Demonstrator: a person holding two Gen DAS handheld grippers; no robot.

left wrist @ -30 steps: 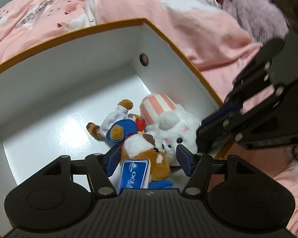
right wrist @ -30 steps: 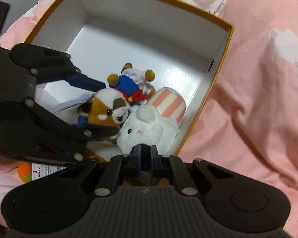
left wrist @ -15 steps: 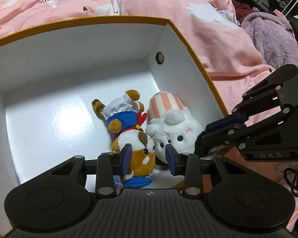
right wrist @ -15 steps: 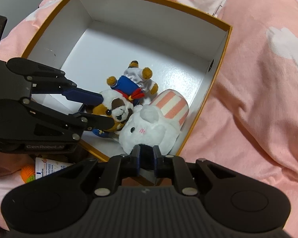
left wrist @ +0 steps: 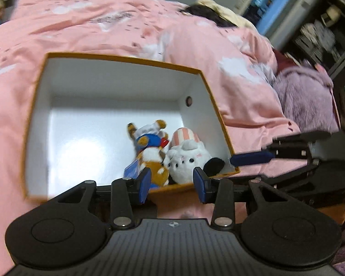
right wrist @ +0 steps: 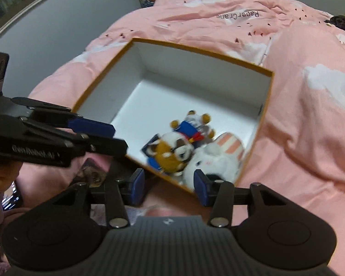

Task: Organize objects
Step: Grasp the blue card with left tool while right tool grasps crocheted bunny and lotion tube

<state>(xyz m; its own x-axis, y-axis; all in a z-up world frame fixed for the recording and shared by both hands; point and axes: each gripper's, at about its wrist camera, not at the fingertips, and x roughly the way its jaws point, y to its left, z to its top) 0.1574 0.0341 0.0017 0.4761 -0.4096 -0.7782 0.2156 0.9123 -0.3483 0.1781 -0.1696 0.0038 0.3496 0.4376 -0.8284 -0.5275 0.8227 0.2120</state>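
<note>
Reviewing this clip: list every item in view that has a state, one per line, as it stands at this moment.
Box: open, no lid, sitting on the pink duvet.
Brown dog plush: lying in the box, near corner.
White plush: lying in the box, touching the dog.
Left gripper: open, holding nothing, outside the box.
Right gripper: open, holding nothing, outside the box.

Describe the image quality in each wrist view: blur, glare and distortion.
Left wrist view: motion blur smears the pink bedding and the shelves at right; a soft glare patch lies on the white box floor; the fisheye bends the box rim. Right wrist view: the plush toys and the left claw are slightly smeared; the bedding print is sharper; the edges curve strongly.
</note>
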